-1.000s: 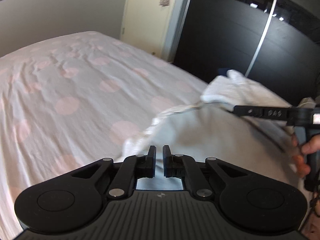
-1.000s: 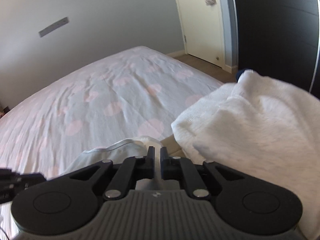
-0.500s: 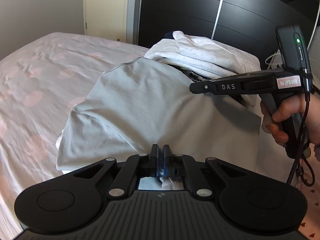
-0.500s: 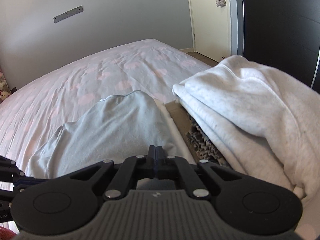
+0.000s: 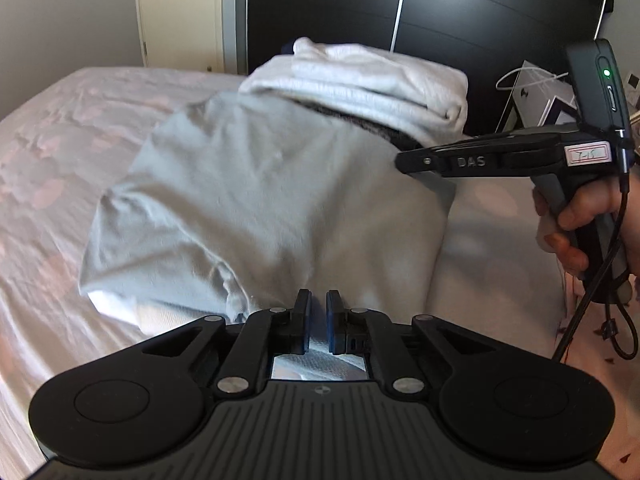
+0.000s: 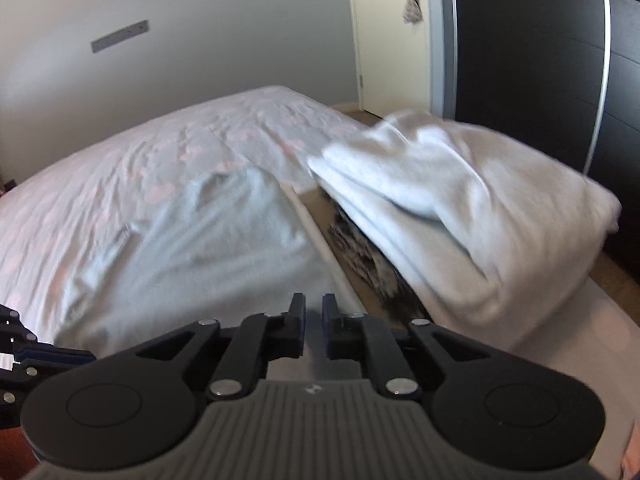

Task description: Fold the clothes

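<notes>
The left claw (image 5: 318, 312) is released: its two fingers stand a narrow slit apart and press on nothing, with the near edge of the grey shirt (image 5: 260, 200) lying just under and ahead of them. The right claw (image 6: 314, 312) is loosening too, its jaws opening, with nothing gripped between them; the right side of the same shirt lies straight ahead of its tips. Seen from the left wrist, the right claw reaches in side-on from the right, its tip hanging over the far right edge of the shirt, and a hand (image 5: 576, 220) grips its handle, from which a black cable (image 5: 592, 292) hangs. The shirt lies folded over on the bed sheet (image 5: 60, 140), which is pale with pink dots; a wrinkled fold bunches at its left near corner, where a strip of white cloth shows beneath. Just beyond the shirt, to the right, sits a folded white garment (image 5: 372, 80), bulky and soft, resting on top of something dark and patterned (image 6: 360, 248) that I cannot make out. Behind that pile stands a black wardrobe (image 5: 440, 8), and left of it a cream door (image 5: 176, 12) in the grey wall.
</notes>
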`<state>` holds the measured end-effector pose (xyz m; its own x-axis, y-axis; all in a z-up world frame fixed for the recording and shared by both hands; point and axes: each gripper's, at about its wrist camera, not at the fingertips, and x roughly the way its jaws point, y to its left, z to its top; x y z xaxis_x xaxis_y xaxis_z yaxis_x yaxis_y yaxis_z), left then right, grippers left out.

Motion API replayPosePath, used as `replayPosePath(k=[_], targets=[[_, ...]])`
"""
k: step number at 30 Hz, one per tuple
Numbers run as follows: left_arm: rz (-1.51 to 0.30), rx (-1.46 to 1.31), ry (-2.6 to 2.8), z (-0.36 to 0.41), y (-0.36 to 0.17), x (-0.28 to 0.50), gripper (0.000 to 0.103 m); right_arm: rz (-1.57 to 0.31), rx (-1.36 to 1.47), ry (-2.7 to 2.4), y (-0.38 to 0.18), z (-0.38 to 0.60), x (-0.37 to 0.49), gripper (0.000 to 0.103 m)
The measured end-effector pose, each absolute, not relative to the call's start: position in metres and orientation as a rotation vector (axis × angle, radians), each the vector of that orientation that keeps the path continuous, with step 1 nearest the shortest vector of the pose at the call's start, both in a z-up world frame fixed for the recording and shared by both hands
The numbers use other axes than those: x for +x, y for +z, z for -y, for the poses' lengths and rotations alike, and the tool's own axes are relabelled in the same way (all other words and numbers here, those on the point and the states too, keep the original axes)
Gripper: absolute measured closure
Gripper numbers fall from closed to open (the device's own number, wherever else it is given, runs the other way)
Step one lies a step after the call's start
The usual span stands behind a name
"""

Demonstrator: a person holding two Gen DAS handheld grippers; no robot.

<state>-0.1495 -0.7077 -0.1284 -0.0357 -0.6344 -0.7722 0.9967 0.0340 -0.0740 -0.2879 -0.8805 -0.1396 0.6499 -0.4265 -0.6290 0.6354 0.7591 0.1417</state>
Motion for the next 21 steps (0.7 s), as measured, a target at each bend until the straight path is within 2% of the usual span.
replayPosePath(k=[4, 8, 13, 15, 16, 17, 19, 21], targets=[[-0.784, 0.615, -1.454, 0.700, -0.128, -0.151, 0.098, -0.640, 0.412, -0.674, -0.158, 0.881, -0.308, 0.093], [-0.787, 0.631, -1.484, 0.689, -0.124, -0.161, 0.098, -0.619, 0.483, -0.730, -0.158, 0.878, -0.329, 0.088], [-0.811, 0.672, -1.510, 0.674, -0.128, -0.179, 0.089, -0.583, 0.542, -0.783, -0.157, 0.863, -0.351, 0.085], [-0.808, 0.663, -1.499, 0.666, -0.125, -0.183, 0.086, -0.565, 0.548, -0.781, -0.150, 0.850, -0.356, 0.073], [-0.799, 0.654, -1.491, 0.662, -0.122, -0.184, 0.082, -0.556, 0.551, -0.780, -0.146, 0.843, -0.358, 0.063], [-0.786, 0.643, -1.480, 0.659, -0.118, -0.185, 0.079, -0.545, 0.548, -0.774, -0.142, 0.835, -0.360, 0.057], [-0.748, 0.607, -1.440, 0.653, -0.106, -0.185, 0.055, -0.524, 0.538, -0.758, -0.131, 0.821, -0.359, 0.051], [-0.709, 0.574, -1.388, 0.648, -0.092, -0.185, 0.050, -0.504, 0.526, -0.737, -0.118, 0.805, -0.358, 0.047]])
